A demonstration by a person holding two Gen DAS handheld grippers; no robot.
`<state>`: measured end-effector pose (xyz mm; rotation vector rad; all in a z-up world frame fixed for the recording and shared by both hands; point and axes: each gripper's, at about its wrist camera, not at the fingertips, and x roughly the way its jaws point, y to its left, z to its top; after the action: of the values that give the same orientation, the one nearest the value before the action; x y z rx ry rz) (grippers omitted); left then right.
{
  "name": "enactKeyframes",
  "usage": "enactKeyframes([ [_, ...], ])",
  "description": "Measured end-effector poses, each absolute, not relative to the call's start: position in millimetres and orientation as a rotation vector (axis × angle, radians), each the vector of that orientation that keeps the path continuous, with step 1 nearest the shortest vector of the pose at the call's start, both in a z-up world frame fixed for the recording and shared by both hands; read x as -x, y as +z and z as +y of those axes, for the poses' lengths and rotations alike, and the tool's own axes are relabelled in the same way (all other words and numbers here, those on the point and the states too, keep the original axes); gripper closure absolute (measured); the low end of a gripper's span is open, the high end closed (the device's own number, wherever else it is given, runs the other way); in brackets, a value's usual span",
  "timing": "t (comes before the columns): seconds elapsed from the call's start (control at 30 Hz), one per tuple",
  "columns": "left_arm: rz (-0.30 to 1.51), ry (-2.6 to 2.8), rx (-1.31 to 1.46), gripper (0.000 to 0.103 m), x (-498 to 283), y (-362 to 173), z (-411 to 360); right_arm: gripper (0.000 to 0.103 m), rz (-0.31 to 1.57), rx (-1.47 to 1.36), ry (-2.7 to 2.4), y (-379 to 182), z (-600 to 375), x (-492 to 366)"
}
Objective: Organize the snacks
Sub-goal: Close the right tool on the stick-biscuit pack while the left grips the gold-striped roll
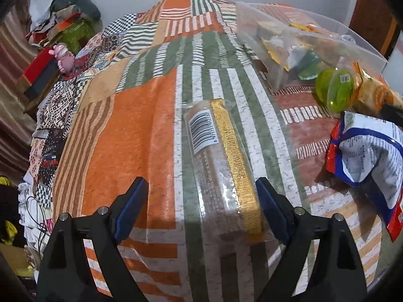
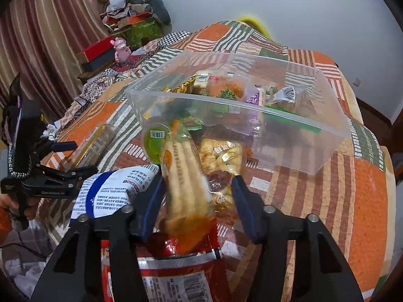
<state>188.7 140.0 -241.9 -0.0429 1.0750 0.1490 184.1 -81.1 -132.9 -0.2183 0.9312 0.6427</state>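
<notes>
The left gripper (image 1: 201, 201) is hanging released around the cookie pack (image 1: 221, 166) near the bin (image 1: 252, 25); the right gripper (image 2: 199, 201), also released, is straddling the breadstick bag (image 2: 183, 176). Center before squeezing.

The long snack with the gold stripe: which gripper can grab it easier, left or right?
Left, probably. The left gripper is open with the gold-striped packet lying between its fingers on the tablecloth. The right gripper is open around a breadstick packet nearer the clear bin.
</notes>
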Motion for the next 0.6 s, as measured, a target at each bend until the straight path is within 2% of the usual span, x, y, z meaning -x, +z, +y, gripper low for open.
enactKeyframes([
  [0.1, 1.051, 0.154, 0.076, 0.016, -191.0, -240.6, 141.9, 0.067, 0.93, 0.207, 0.658, -131.5, -80.8, -182.1],
  [0.17, 1.042, 0.157, 0.09, 0.024, -195.5, -241.1, 141.3, 0.071, 0.922, 0.208, 0.663, -130.9, -77.9, -181.7],
  [0.2, 1.047, 0.149, 0.095, 0.033, -198.5, -243.1, 140.5, 0.071, 0.921, 0.202, 0.667, -131.0, -77.1, -181.8],
  [0.3, 1.035, 0.141, 0.099, 0.044, -204.6, -245.4, 137.0, 0.071, 0.916, 0.191, 0.674, -131.4, -72.4, -183.6],
  [0.33, 1.029, 0.136, 0.096, 0.053, -205.1, -245.3, 135.9, 0.071, 0.913, 0.19, 0.674, -131.8, -70.7, -184.5],
  [0.4, 1.021, 0.129, 0.09, 0.061, -205.8, -244.5, 133.2, 0.073, 0.908, 0.18, 0.675, -132.5, -68.6, -186.2],
  [0.5, 1.015, 0.129, 0.082, 0.064, -205.3, -243.7, 131.7, 0.079, 0.914, 0.155, 0.697, -134.3, -66.9, -187.3],
  [0.6, 1.013, 0.126, 0.106, 0.066, -201.9, -239.3, 132.9, 0.081, 0.908, 0.154, 0.701, -133.5, -65.3, -183.9],
])
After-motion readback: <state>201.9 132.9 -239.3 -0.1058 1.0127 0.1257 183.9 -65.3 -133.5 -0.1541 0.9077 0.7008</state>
